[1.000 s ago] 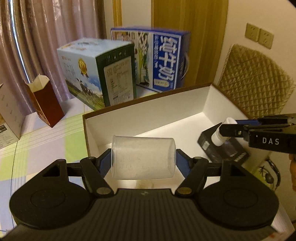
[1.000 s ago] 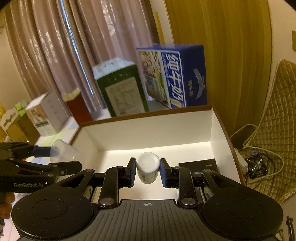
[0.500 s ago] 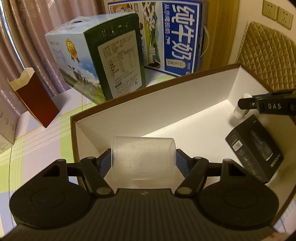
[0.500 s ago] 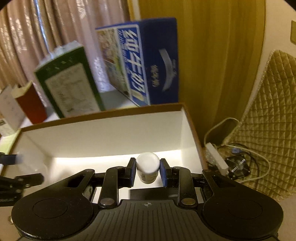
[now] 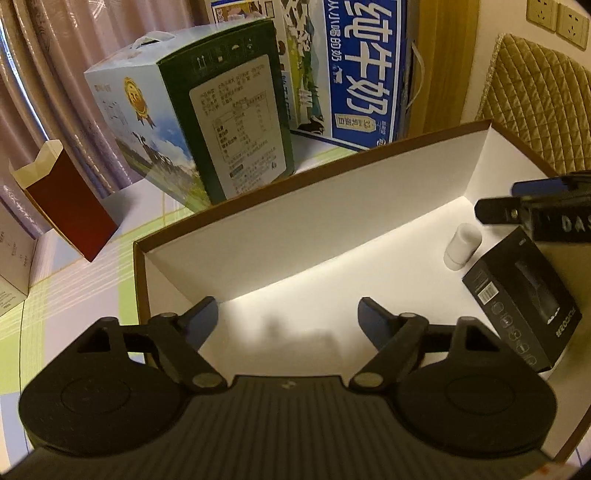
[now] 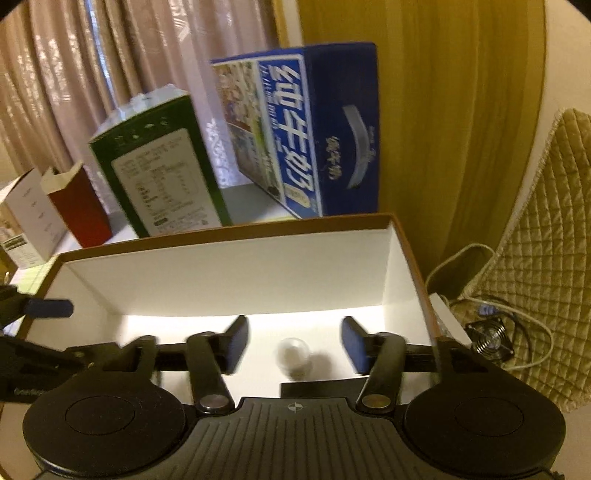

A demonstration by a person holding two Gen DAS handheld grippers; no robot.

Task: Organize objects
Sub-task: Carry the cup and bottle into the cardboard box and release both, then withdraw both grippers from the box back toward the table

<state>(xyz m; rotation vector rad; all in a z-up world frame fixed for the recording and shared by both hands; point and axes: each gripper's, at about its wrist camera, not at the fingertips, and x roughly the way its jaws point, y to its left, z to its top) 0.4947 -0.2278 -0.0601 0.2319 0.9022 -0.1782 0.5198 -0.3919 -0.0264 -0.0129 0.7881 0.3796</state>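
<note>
Behind my surface (image 5: 92, 273), covered in a green-and-white check, hang pinkish curtains (image 5: 55, 74) beside a golden drape (image 6: 424, 129). Wall sockets (image 5: 556, 16) sit above a quilted tan cushion (image 5: 535, 107); warm, dim light.

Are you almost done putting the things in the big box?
Nearly. The white bottle and the black carton already sit in the white box. The left gripper and right gripper are both open, holding nothing. The milk cartons remain outside.

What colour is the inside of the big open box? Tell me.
White inside, with a brown rim; the open box shows it best in the left wrist view.
</note>
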